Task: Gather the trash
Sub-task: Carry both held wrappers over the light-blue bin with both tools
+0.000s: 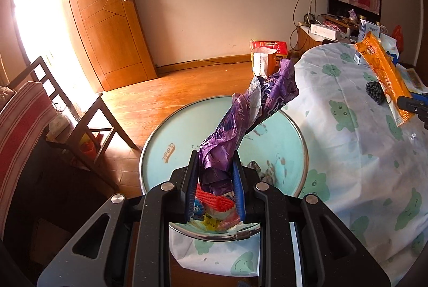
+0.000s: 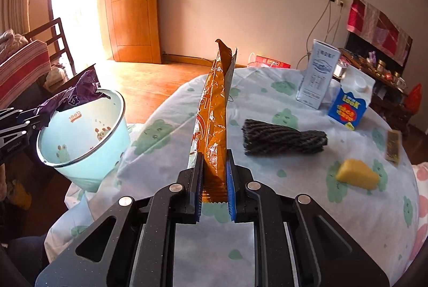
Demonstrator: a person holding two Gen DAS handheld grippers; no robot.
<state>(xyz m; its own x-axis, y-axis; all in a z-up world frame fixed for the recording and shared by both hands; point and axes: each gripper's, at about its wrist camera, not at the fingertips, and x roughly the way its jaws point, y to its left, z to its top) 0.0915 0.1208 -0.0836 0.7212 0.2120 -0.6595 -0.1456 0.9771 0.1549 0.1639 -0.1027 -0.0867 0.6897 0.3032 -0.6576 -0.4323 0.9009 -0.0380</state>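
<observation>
My left gripper (image 1: 215, 163) is shut on a crumpled purple plastic wrapper (image 1: 240, 118) and holds it over the mouth of a light blue trash bin (image 1: 165, 137) that has colourful trash at its bottom. In the right wrist view the purple wrapper (image 2: 77, 94) hangs over the bin (image 2: 88, 153) rim at the left. My right gripper (image 2: 214, 166) is shut on the bottom end of a long orange snack wrapper (image 2: 216, 121), held upright above the table; the orange wrapper also shows in the left wrist view (image 1: 382, 72) at the far right.
The round table has a cloth with green cartoon prints (image 2: 294, 180). On it lie a dark rope bundle (image 2: 283, 139), a yellow sponge (image 2: 357, 174), a blue milk carton (image 2: 350, 102), a white box (image 2: 318, 75) and a small brown wrapper (image 2: 393, 147). A wooden chair (image 1: 67, 110) stands left of the bin.
</observation>
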